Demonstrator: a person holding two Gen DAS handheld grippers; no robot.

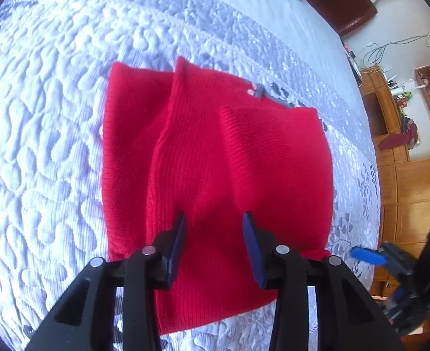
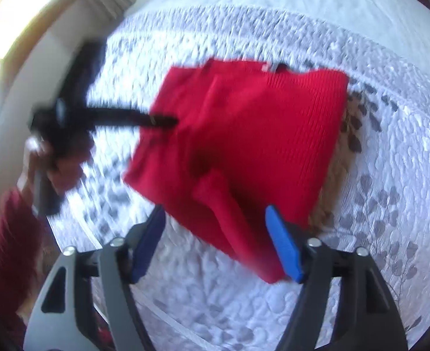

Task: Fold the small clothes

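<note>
Left gripper [image 1: 213, 219], nearest the lens, hung over the red knit garment [image 1: 215, 161] with jaws spread and nothing between them. Garment lay on the quilted bedspread [image 1: 39, 146], both sides already folded inward.

Right gripper [image 2: 216, 213] stood wide apart and empty above one folded sleeve [image 2: 232, 222]. Judged roughly halfway: a crosswise fold looked left.

The folded sweater [image 1: 215, 169] lies on the quilted bedspread [image 1: 39, 146], at the centre of the left wrist view. Wooden cabinets [image 1: 414, 181] stand beyond the bed's edge at three o'clock, the headboard [image 1: 335, 0] at one o'clock.
</note>
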